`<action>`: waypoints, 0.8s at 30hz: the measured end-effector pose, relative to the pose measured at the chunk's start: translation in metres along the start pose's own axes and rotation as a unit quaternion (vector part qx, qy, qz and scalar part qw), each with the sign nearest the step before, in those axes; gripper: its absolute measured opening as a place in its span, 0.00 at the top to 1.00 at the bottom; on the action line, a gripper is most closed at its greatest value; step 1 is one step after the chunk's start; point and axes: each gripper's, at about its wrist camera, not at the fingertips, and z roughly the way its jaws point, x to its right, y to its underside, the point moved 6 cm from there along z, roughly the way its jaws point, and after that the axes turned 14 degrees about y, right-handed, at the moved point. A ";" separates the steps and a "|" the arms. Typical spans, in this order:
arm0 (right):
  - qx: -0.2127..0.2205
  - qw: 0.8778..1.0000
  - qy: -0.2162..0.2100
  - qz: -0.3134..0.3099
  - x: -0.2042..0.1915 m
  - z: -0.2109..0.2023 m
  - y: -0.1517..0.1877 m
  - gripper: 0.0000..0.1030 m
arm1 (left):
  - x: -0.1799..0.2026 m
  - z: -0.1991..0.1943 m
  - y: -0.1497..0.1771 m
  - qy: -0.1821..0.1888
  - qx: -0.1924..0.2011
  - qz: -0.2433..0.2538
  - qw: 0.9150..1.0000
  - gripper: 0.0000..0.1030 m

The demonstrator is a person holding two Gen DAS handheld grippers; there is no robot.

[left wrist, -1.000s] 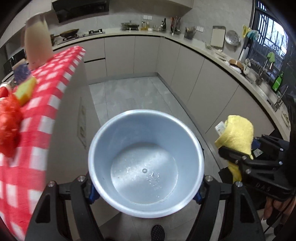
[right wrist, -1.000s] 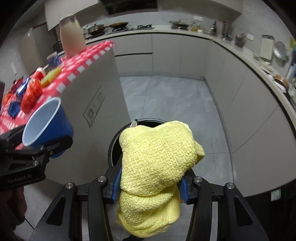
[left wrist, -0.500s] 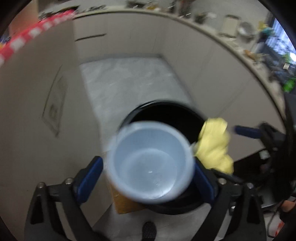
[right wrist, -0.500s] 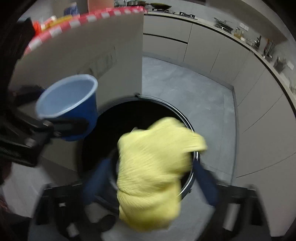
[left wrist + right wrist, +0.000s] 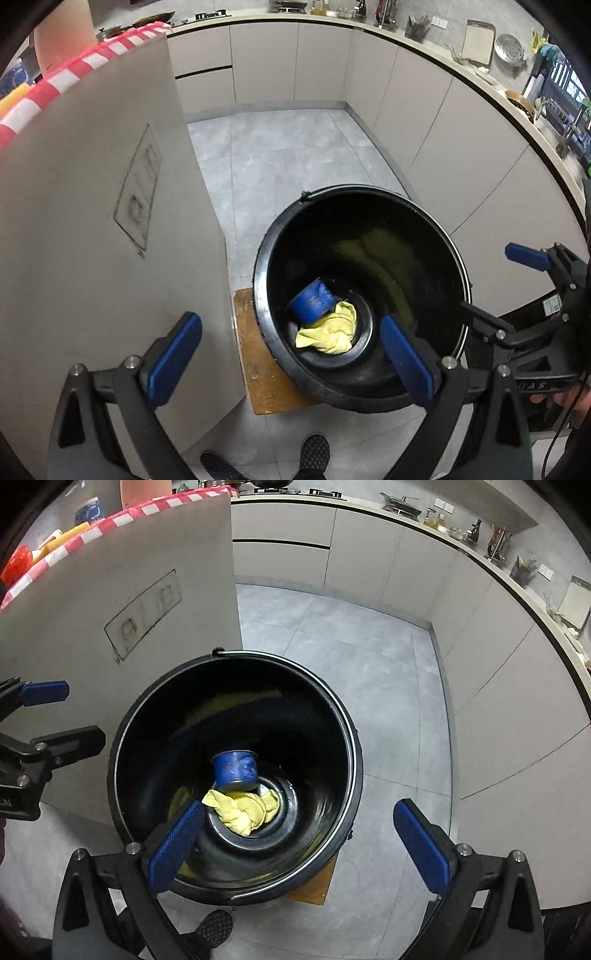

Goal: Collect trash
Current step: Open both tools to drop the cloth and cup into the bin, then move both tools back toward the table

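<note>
Sharp, evenly lit frames; fisheye curves edges, corners vignetted black.

Your left gripper (image 5: 291,354), black-framed with blue ribbed pads, points steeply down, its jaws opening with nothing between them. Your right gripper (image 5: 299,840), the same build, tilts down likewise, jaws opening and empty. Your hand (image 5: 561,397) grips its handle.
</note>
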 end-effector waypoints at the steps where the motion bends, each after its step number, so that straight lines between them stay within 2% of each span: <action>1: -0.001 1.000 0.008 0.000 0.002 -0.002 0.000 0.00 | -0.002 -0.004 -0.003 -0.003 0.002 0.002 1.000 0.04; 5: 0.000 0.999 0.021 0.026 0.007 -0.020 -0.009 0.00 | -0.004 -0.021 -0.008 -0.004 0.014 -0.001 1.000 0.02; 11: 0.006 0.994 0.037 0.100 0.030 -0.060 -0.020 0.00 | 0.008 -0.059 -0.022 -0.015 0.040 0.008 0.999 0.00; 15: 0.015 0.988 0.015 0.156 0.043 -0.091 -0.022 0.00 | 0.013 -0.090 -0.027 -0.022 0.058 0.016 0.998 0.00; 24: 0.032 0.979 0.003 0.200 0.041 -0.154 -0.029 0.00 | -0.004 -0.150 -0.034 -0.045 0.098 0.016 0.994 0.00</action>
